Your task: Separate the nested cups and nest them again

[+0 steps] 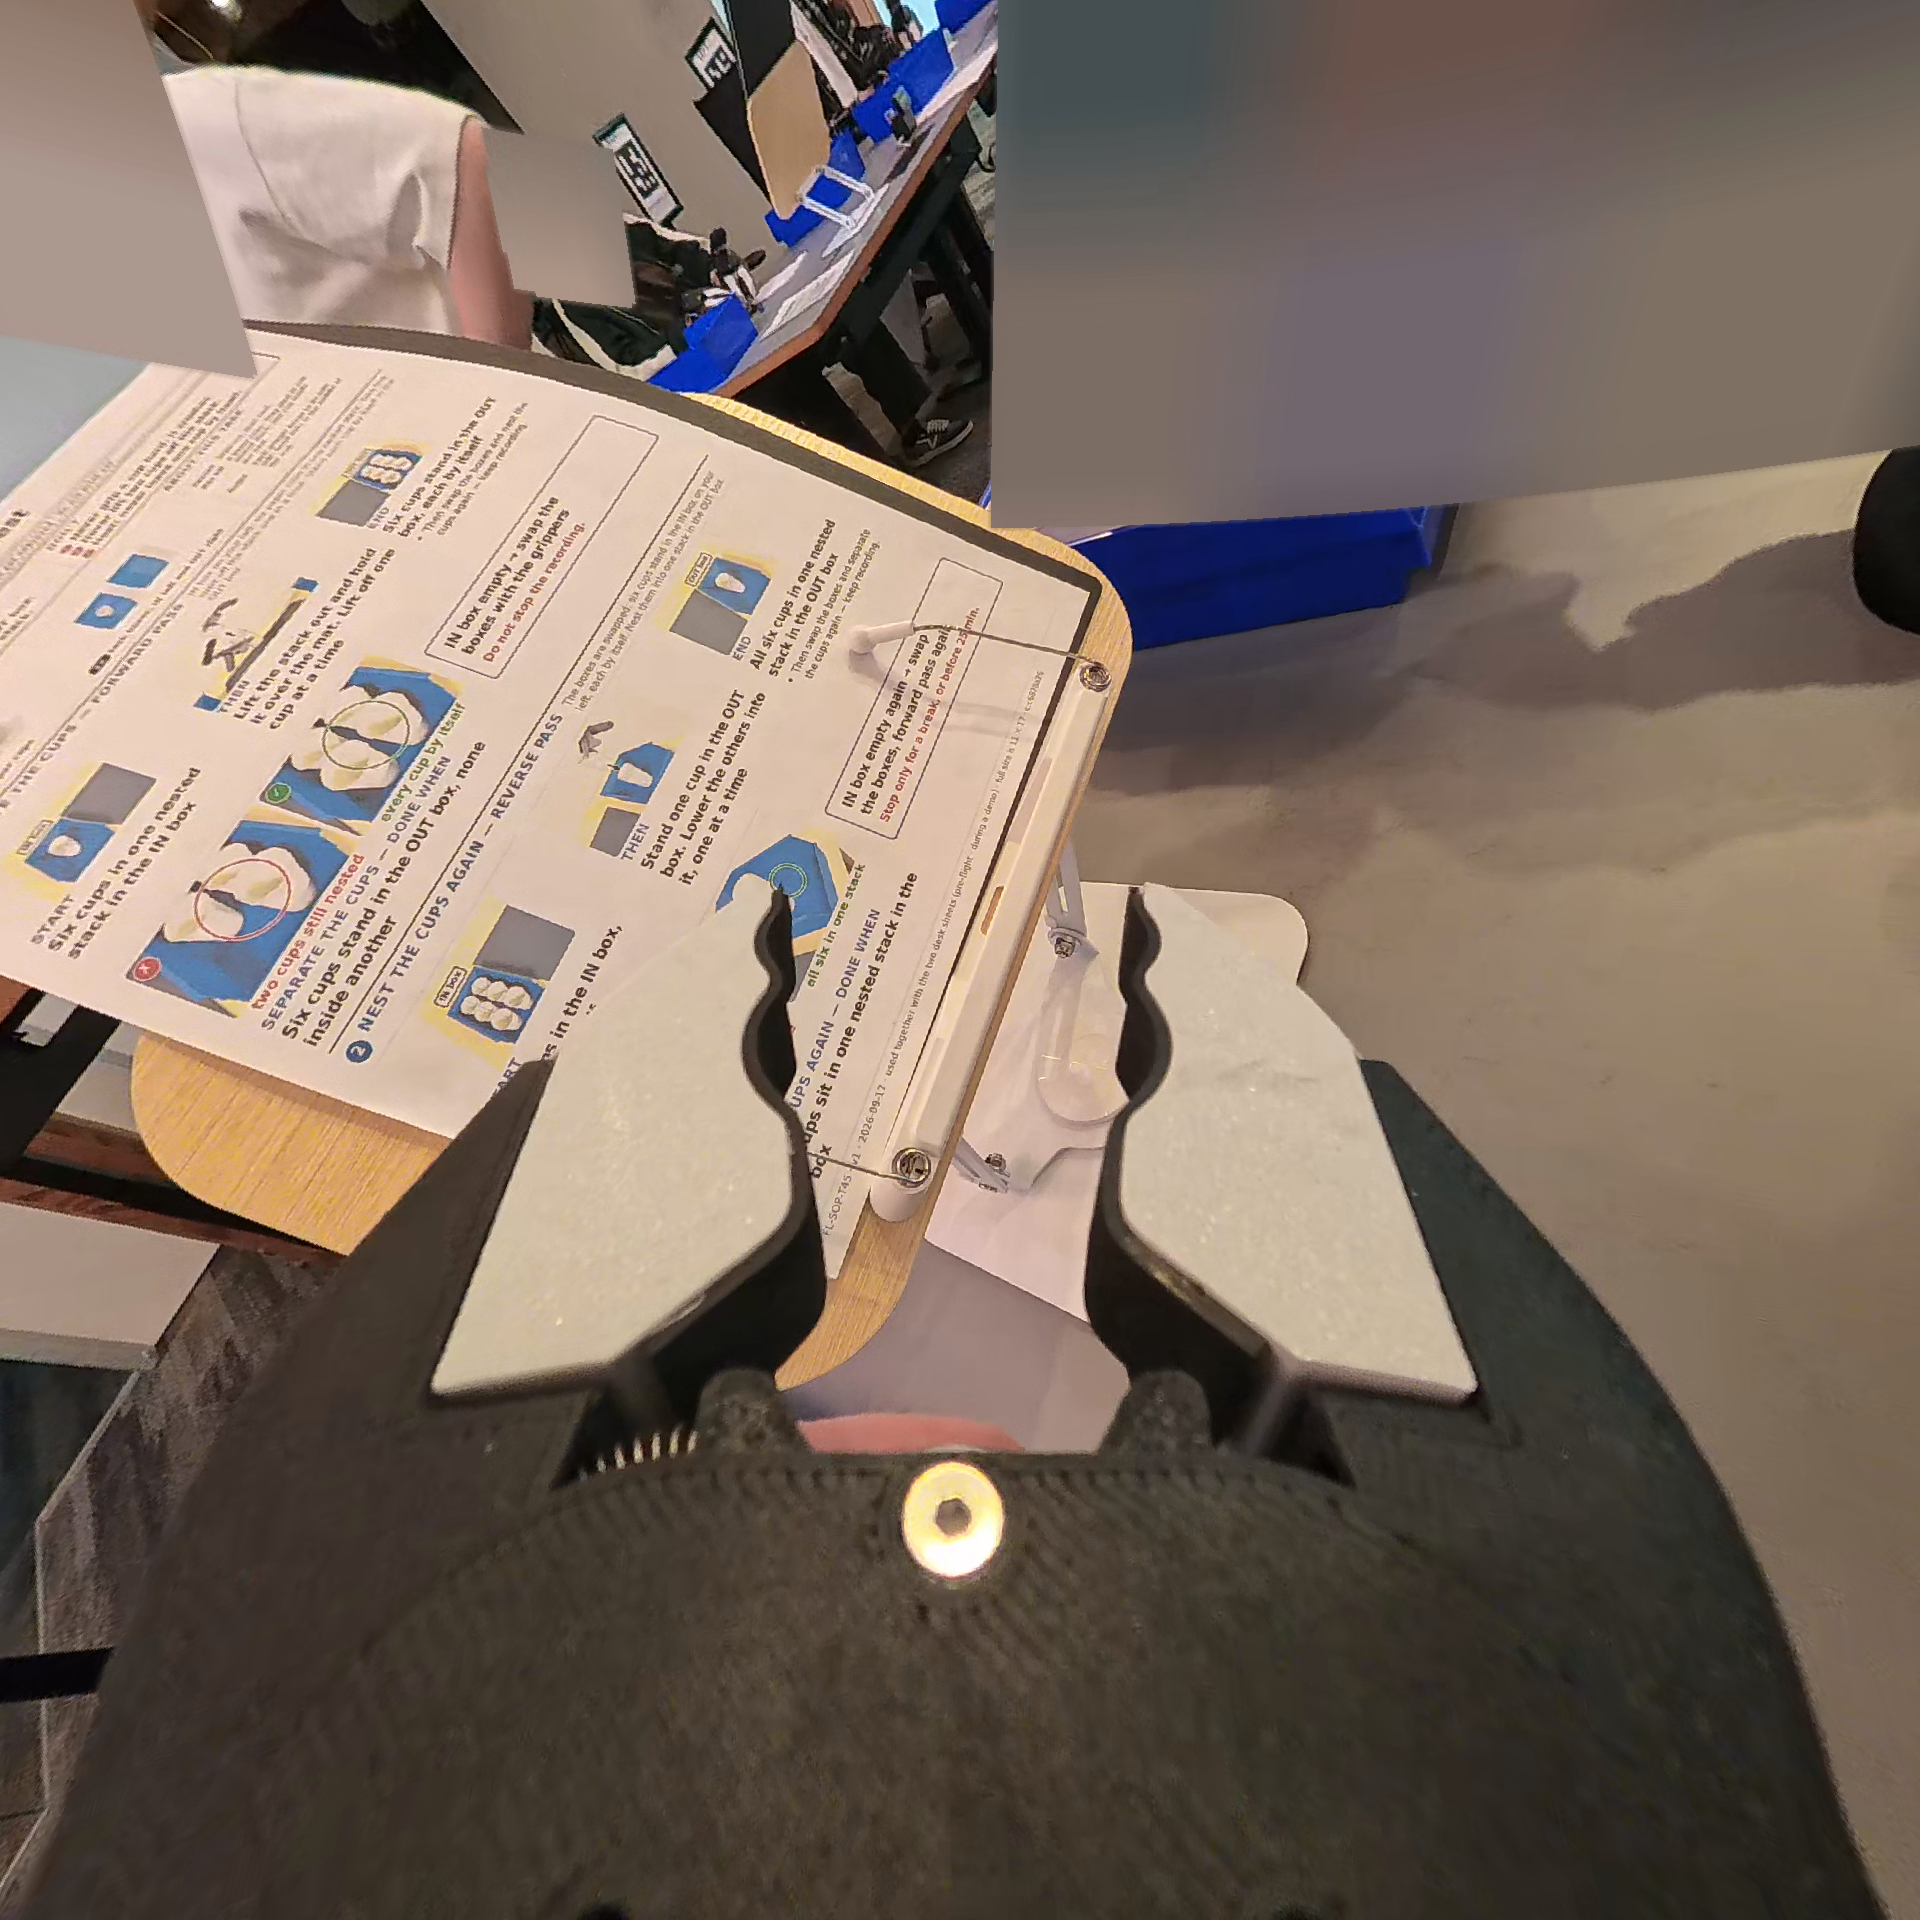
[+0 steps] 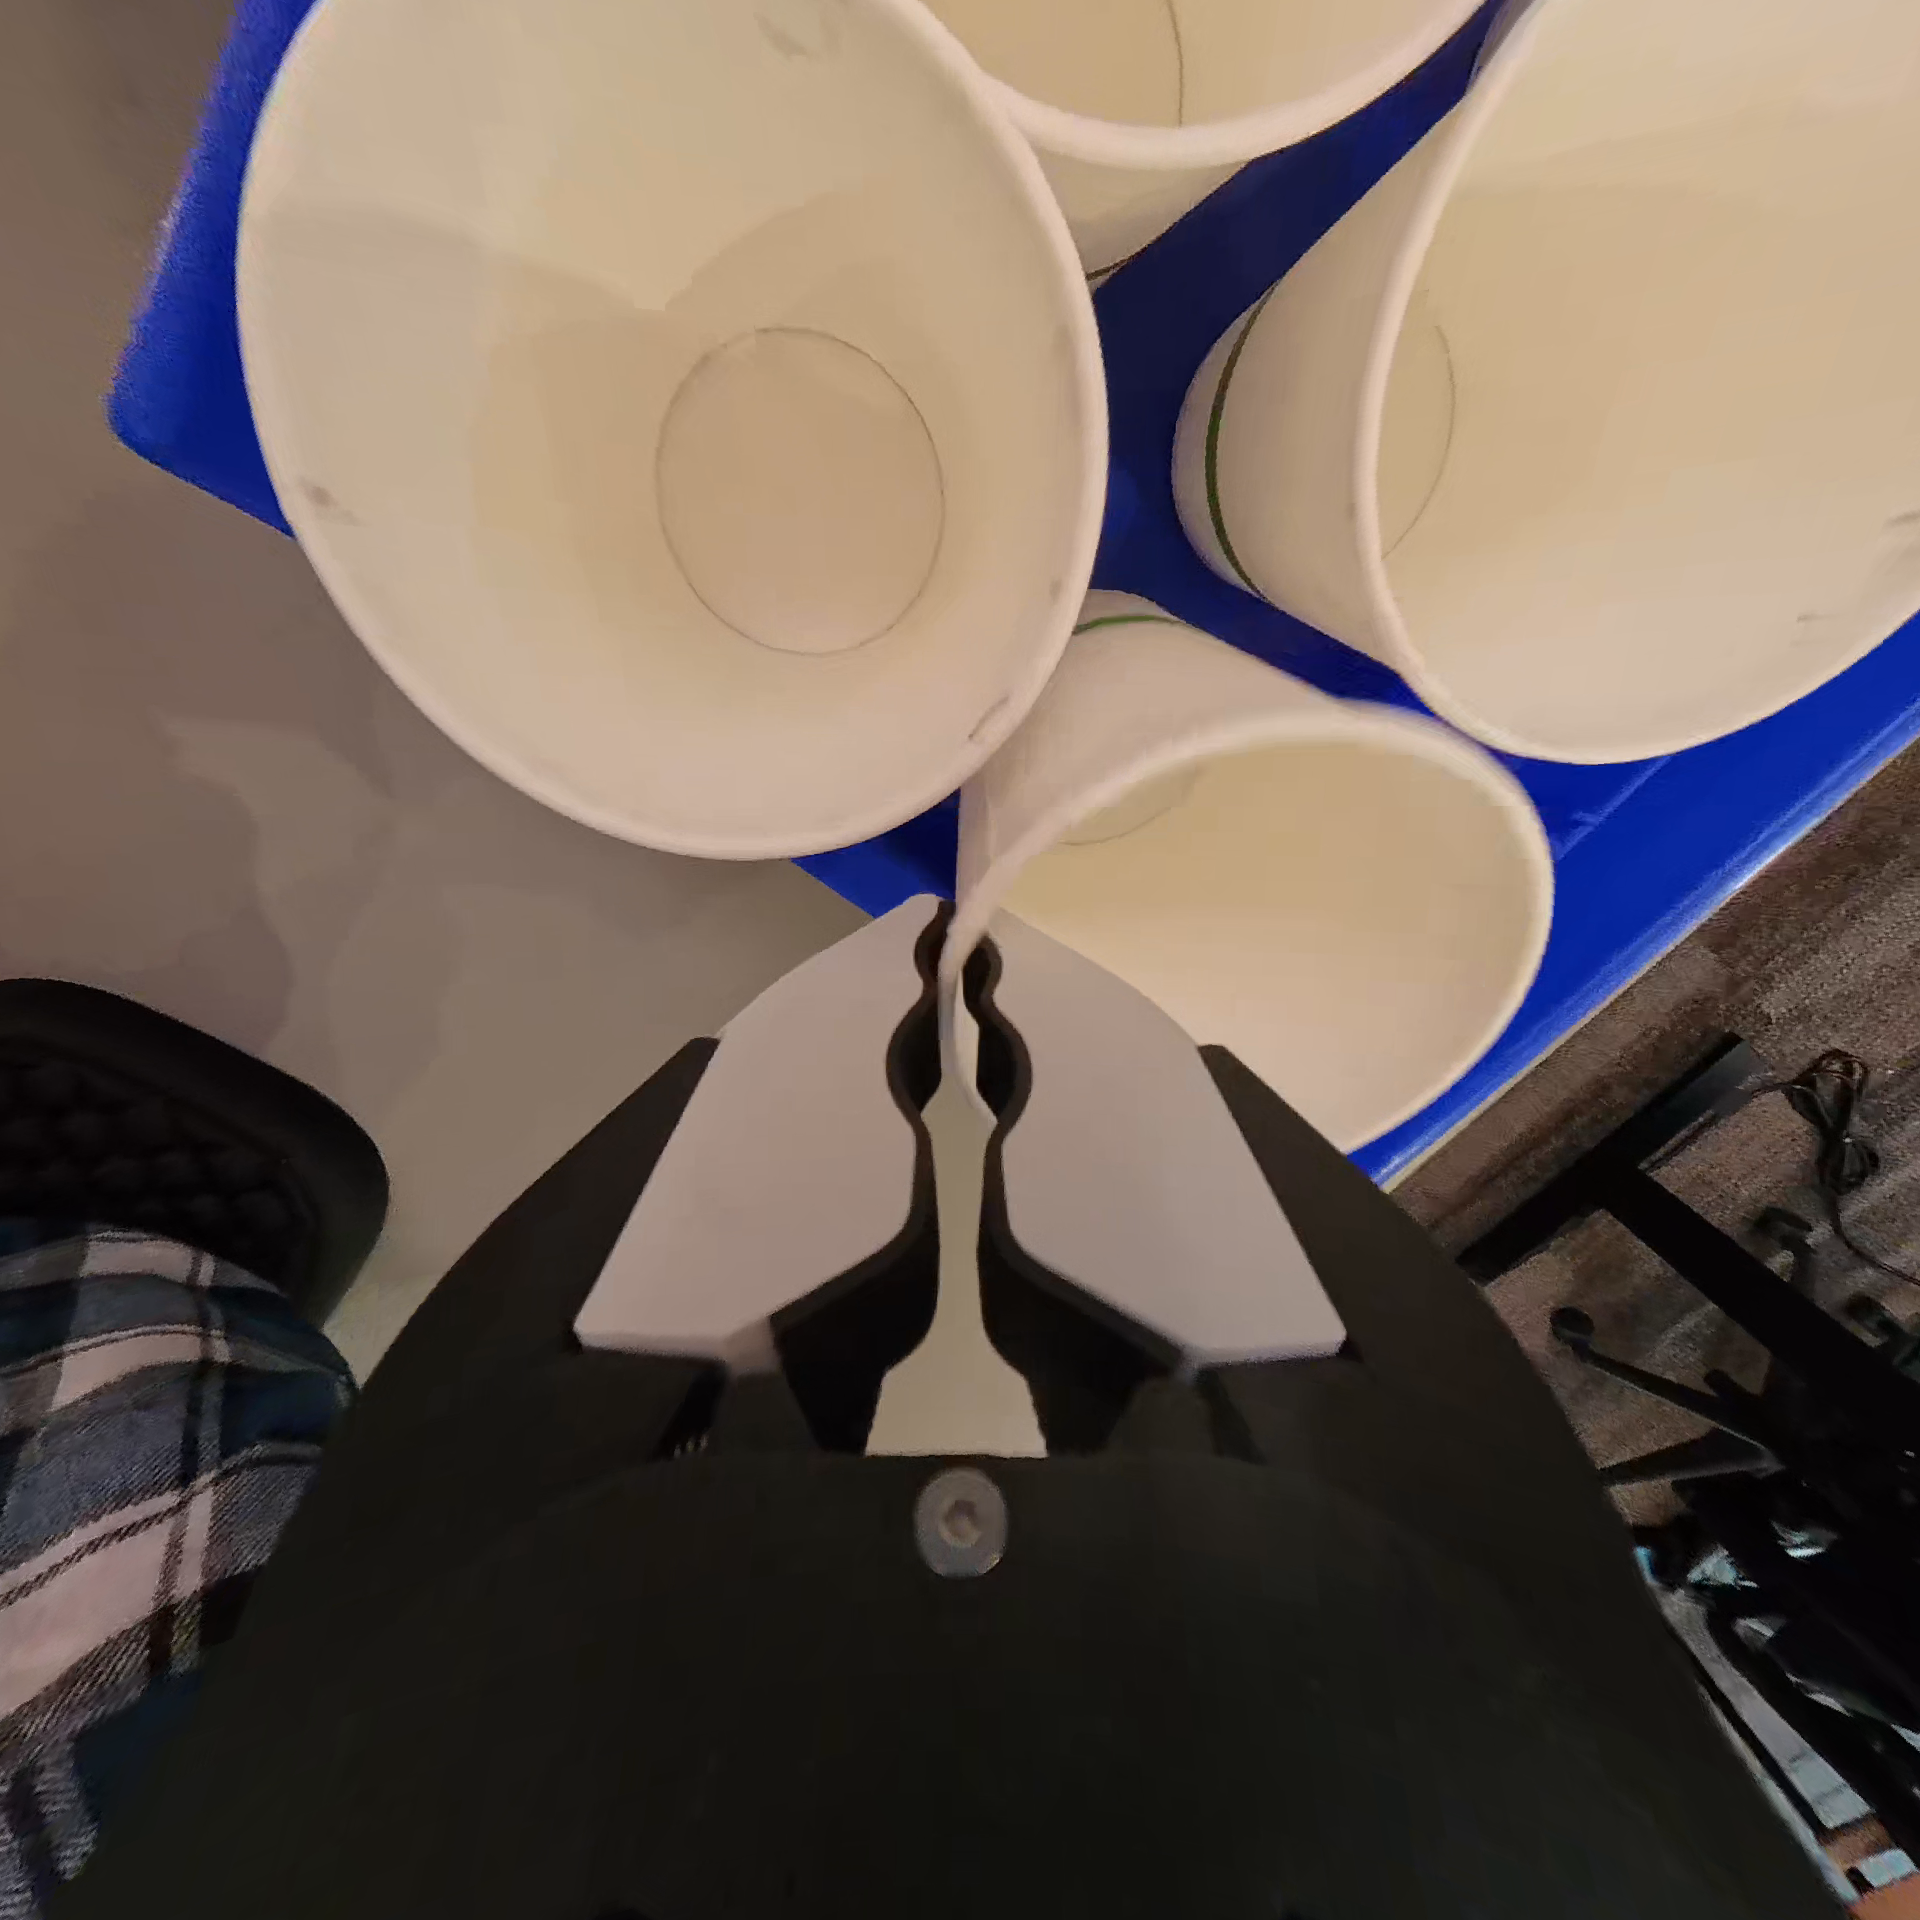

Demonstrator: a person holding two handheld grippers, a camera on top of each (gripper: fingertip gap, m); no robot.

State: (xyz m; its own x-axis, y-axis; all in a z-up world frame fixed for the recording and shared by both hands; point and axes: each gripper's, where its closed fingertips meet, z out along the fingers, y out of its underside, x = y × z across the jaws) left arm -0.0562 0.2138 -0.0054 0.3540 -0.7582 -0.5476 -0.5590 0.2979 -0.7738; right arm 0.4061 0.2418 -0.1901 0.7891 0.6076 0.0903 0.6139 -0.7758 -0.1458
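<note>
My left gripper (image 1: 951, 914) hung wide open with nothing between its fingers, over a printed instruction sheet (image 1: 499, 665) on a wooden board (image 1: 260, 1143), well away from the cups. My right gripper (image 2: 954, 935) was clamped on the near wall of a white paper cup (image 2: 1278, 914), pads pinching the rim. That cup sat over the blue box (image 2: 1662, 894), just beside three other white cups: one (image 2: 665, 416) to its left, one (image 2: 1143, 83) behind, one (image 2: 1662, 364) to its right. All four stood apart, so separating looked largely done; nesting again remained, I judged. The held cup's mouth faced up toward the camera, long axis tilted off vertical.
</note>
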